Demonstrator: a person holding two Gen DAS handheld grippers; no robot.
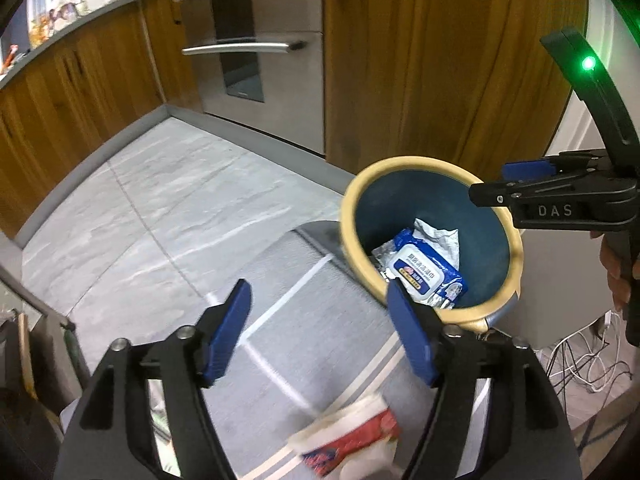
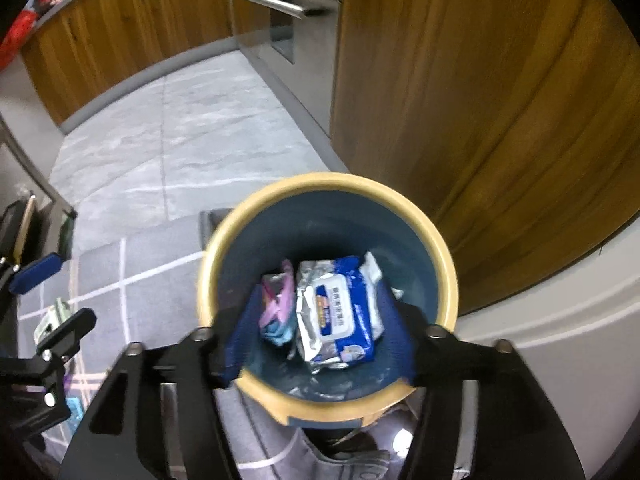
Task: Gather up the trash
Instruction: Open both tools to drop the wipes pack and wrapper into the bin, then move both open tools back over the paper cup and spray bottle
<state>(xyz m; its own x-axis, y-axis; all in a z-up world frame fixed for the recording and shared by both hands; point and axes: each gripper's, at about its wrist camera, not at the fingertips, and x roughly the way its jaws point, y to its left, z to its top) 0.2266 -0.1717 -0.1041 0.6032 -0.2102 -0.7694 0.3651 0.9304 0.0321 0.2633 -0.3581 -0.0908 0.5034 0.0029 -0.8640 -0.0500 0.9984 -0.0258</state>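
Note:
A round bin with a cream rim (image 2: 328,180) and a blue inside stands on the floor by the wooden cabinet. In it lie a blue and white wet-wipes pack (image 2: 340,316) and a pink and blue packet (image 2: 278,312). My right gripper (image 2: 320,338) hangs open straight above the bin's mouth, its blue pads touching nothing. In the left wrist view my left gripper (image 1: 322,320) is open and empty, left of the bin (image 1: 352,216). A blurred red and white wrapper (image 1: 352,440) shows low between its arms, clear of the pads. The right gripper (image 1: 510,184) reaches in over the rim.
Wooden cabinets (image 1: 420,60) and a steel oven with bar handles (image 1: 240,48) line the far side. A grey rug with white lines (image 1: 280,340) covers the near floor. White cables (image 1: 580,364) lie to the right. A small green and white item (image 2: 50,318) rests on the rug.

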